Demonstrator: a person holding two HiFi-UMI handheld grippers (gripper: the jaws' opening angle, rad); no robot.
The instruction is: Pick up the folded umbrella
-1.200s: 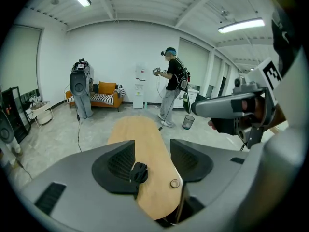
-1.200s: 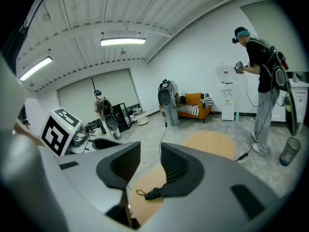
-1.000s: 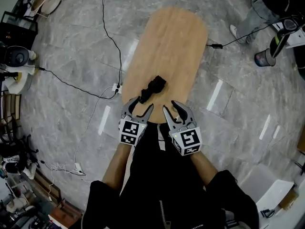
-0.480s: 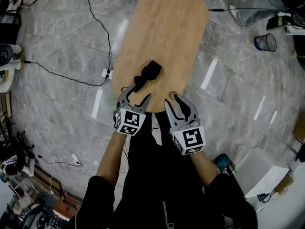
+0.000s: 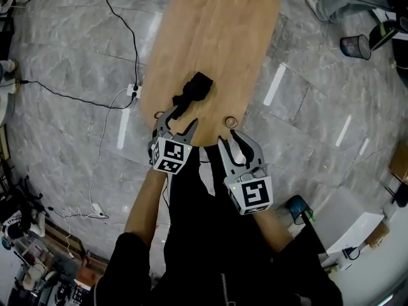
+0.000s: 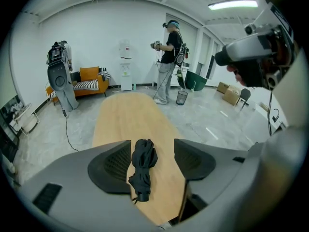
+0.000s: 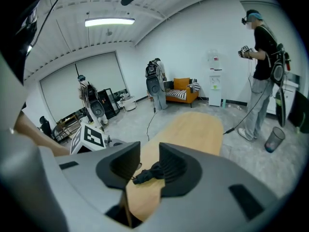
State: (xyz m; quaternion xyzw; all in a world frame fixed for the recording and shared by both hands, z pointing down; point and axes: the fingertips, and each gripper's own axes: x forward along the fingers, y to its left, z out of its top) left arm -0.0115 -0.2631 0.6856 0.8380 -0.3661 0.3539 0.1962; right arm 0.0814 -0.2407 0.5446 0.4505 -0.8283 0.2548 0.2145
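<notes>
The folded umbrella (image 5: 191, 94) lies in the head view on the near end of the wooden table (image 5: 217, 30), narrower end toward the person. The left tool (image 5: 180, 121) hovers just short of that end, and the right tool (image 5: 233, 146) hangs off the table's edge.

In the left gripper view the jaws stand wide apart with the umbrella framed lengthwise between them. It is ahead of the pads and untouched, probably lined up so they can close across the bundle.

In the right gripper view the jaws are also apart and clamp nothing. The umbrella's near end shows through the gap, farther off, so this tool seems held in reserve.
</notes>
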